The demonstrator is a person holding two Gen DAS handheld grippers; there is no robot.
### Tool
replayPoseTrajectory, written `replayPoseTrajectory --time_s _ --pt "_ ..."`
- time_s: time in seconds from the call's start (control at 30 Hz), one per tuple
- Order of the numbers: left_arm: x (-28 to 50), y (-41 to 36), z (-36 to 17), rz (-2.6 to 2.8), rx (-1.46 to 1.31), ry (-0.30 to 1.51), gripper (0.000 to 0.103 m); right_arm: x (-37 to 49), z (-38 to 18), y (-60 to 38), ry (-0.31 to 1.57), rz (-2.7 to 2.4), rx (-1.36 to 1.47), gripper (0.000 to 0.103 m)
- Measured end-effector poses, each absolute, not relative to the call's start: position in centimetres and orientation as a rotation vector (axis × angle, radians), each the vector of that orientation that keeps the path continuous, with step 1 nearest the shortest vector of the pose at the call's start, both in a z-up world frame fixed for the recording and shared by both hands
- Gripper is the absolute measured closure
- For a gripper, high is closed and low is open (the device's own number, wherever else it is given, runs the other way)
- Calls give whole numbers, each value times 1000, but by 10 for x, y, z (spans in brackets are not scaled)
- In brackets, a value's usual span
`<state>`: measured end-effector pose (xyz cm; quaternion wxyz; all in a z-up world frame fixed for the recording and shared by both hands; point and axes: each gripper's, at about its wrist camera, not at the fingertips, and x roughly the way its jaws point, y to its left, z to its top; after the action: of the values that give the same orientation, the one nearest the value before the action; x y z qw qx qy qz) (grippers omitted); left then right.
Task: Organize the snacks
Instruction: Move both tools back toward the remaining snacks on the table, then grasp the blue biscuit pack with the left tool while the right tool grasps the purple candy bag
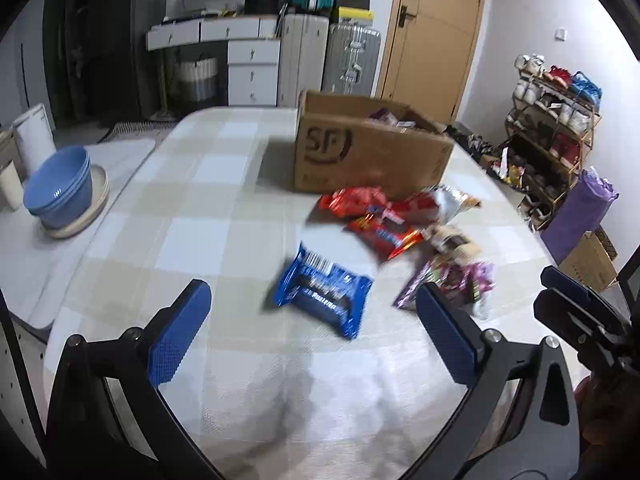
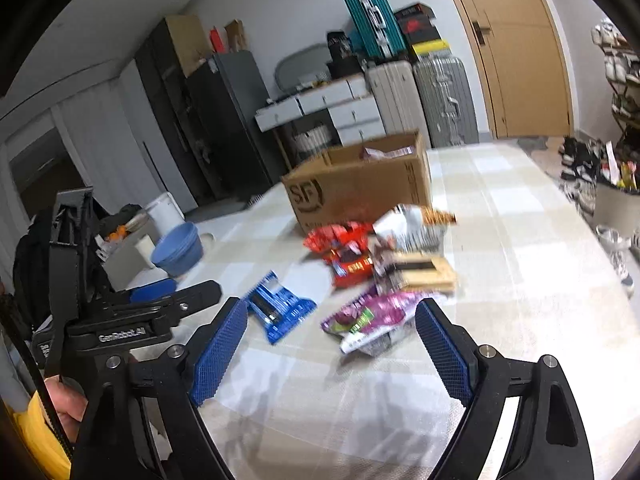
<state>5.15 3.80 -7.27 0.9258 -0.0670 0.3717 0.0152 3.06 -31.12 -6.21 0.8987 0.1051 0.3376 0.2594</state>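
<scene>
Both grippers are above the near edge of the table [image 1: 224,208], which has a checked cloth, and both are released, with nothing between the blue pads. The left gripper [image 1: 312,328] points toward the blue biscuit packet [image 1: 322,298], which lies alone near the middle of the table. The right gripper [image 2: 332,344] points toward the purple packet [image 2: 368,314], the nearest one of the snack pile. Behind it lie the red packets [image 2: 344,252] and a silver bag [image 2: 412,222], just in front of the cardboard box [image 2: 360,184] toward the far edge. Some packets are already inside the box.

I judge this is the approach before a pick. Next, each gripper should descend over its packet and close on the thin wrapper edge.
</scene>
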Motion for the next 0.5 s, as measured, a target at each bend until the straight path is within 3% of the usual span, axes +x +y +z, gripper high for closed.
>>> replayPoseTrajectory --time_s 0.4,0.5 --pt "103 54 -140 54 -191 919 1 95 -127 -321 946 500 448 15" --pt "117 62 -156 23 -255 962 1 110 -133 -319 961 494 474 20"
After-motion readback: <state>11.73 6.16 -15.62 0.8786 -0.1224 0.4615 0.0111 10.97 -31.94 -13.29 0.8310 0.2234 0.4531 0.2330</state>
